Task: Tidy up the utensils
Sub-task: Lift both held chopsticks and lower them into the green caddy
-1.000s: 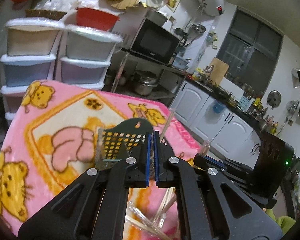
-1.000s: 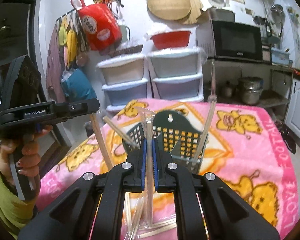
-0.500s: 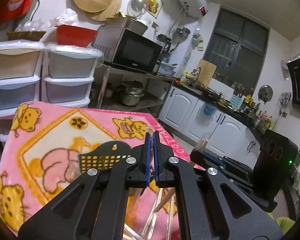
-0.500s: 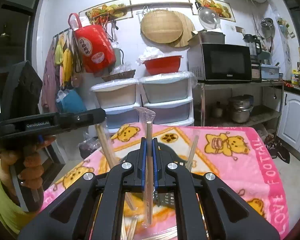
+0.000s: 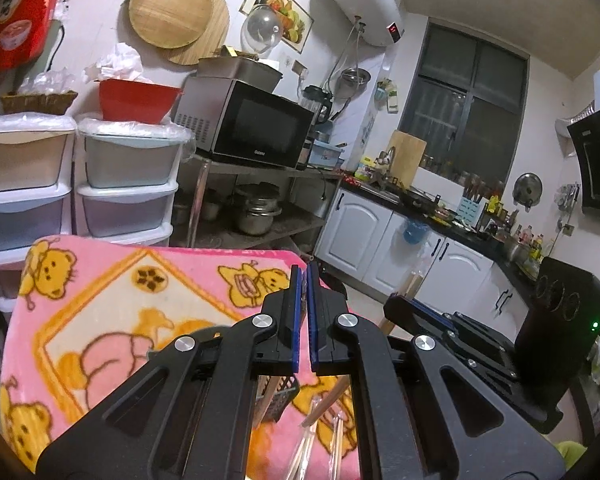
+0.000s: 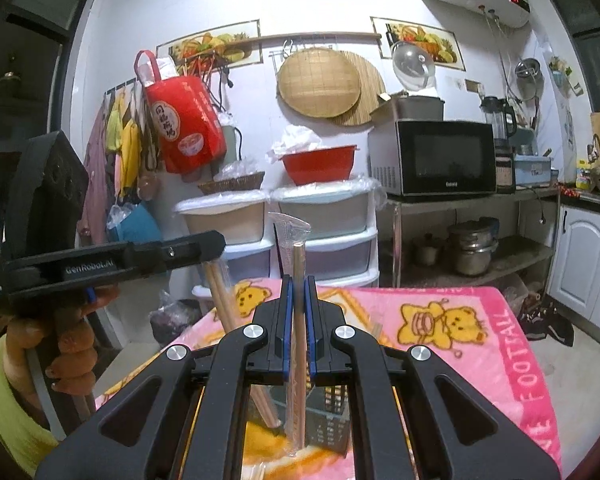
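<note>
My right gripper (image 6: 296,312) is shut on a pair of wrapped wooden chopsticks (image 6: 298,272), held upright above the dark mesh utensil basket (image 6: 328,428). My left gripper (image 5: 303,312) is shut; in the right wrist view it shows at the left (image 6: 204,246) with another wrapped chopstick pair (image 6: 220,296) clamped in it, slanting down to the basket. In the left wrist view the basket (image 5: 282,396) lies low behind my fingers, and more wrapped chopsticks (image 5: 320,428) lie on the pink bear blanket (image 5: 100,308).
Stacked plastic drawers (image 6: 320,232) stand behind the table. A microwave (image 6: 440,160) sits on a metal rack with pots (image 6: 472,252). White cabinets (image 5: 380,240) and a counter run along the right. The blanket's edge (image 6: 528,360) drops to the floor at right.
Both grippers have lifted and tilted upward with their chopsticks. The basket has dropped lower in both views and is now mostly hidden behind the fingers.
</note>
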`<state>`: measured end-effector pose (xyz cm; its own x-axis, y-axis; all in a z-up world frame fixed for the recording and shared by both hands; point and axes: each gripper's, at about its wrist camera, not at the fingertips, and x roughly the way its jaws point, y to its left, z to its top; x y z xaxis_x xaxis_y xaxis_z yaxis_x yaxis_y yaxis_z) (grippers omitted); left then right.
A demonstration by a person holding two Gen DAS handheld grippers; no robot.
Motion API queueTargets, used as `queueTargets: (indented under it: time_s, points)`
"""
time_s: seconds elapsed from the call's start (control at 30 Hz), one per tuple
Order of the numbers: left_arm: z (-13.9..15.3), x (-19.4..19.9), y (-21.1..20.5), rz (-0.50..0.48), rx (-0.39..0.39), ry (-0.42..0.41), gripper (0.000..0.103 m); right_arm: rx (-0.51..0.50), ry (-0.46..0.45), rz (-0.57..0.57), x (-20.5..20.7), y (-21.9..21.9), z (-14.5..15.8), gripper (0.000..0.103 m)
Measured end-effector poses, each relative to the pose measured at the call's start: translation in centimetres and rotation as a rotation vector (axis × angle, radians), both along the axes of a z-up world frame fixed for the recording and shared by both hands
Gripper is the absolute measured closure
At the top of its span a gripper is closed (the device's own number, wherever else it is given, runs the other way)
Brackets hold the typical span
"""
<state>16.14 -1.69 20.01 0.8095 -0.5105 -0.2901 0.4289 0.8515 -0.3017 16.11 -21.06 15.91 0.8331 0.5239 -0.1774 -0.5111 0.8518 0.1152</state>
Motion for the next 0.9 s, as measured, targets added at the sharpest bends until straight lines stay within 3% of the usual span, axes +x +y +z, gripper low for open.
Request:
queueTargets:
  time_s: [0.47, 0.9]
  points:
    - [1.8, 1.8, -0.1, 0.056, -0.019, -0.060, 0.102, 0.032, -0.086, -0.041, 1.7, 0.1, 3.0, 0.097]
    - [-0.2, 4.5, 0.6, 0.115, -0.032, -0.031, 0.102, 0.032, -0.075, -0.076, 5.2, 0.4, 2.8, 0.097]
